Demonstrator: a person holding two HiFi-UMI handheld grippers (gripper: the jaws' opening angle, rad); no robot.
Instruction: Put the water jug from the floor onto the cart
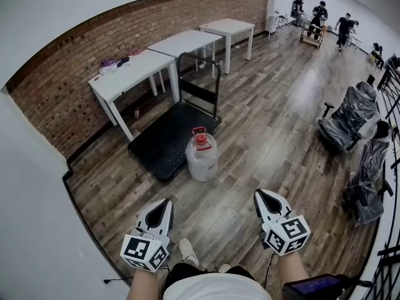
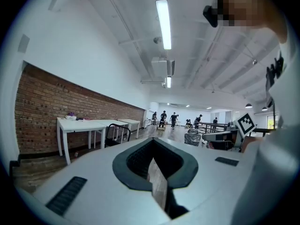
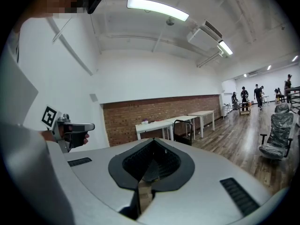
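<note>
A translucent white water jug with a red cap and red handle stands upright on the wooden floor, touching the near edge of the black platform cart. The cart's deck is bare and its push handle stands upright at the far end. My left gripper is held low at the near left, well short of the jug, jaws shut and empty. My right gripper is at the near right, also shut and empty. In both gripper views the jaws meet in front of the camera and hide the jug.
White tables line the brick wall behind the cart. Wrapped office chairs stand at the right by a black railing. Several people are far off at the room's end. My shoe shows between the grippers.
</note>
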